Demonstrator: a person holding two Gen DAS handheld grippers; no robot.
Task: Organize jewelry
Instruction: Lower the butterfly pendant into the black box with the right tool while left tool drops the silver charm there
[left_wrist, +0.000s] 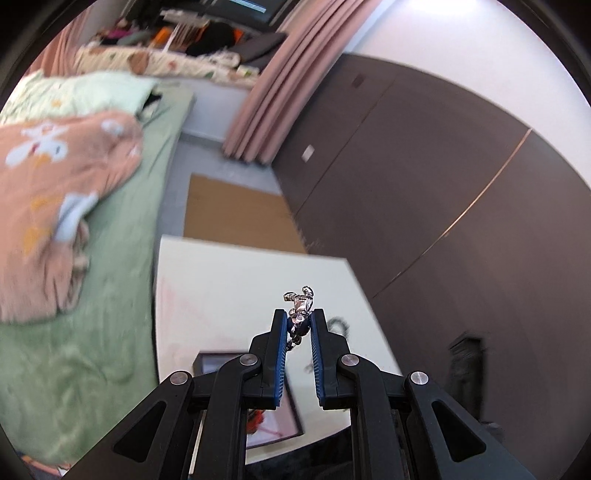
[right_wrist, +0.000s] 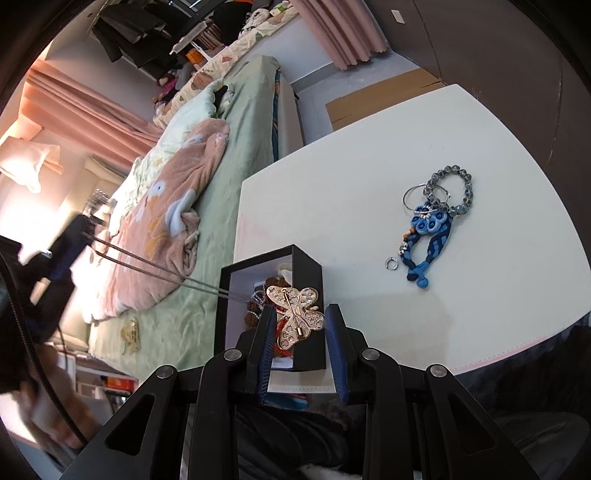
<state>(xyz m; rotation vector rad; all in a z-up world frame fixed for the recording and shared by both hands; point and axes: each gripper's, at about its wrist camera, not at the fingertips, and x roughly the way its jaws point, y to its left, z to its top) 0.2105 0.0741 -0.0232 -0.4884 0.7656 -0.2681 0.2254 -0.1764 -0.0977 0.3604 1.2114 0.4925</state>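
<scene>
My left gripper is shut on a silver chain necklace, held high above the white table. The chain stretches taut from that gripper, blurred at the far left of the right wrist view, down into the black jewelry box. My right gripper is shut on a gold butterfly brooch, held just in front of the box opening. A blue woven bracelet, a grey bead bracelet, a wire hoop and a small silver ring lie on the table to the right.
The box sits at the table's left edge and holds several other pieces. A bed with green sheet and a pink blanket lies left of the table. Dark wardrobe doors stand on the right. Cardboard lies on the floor.
</scene>
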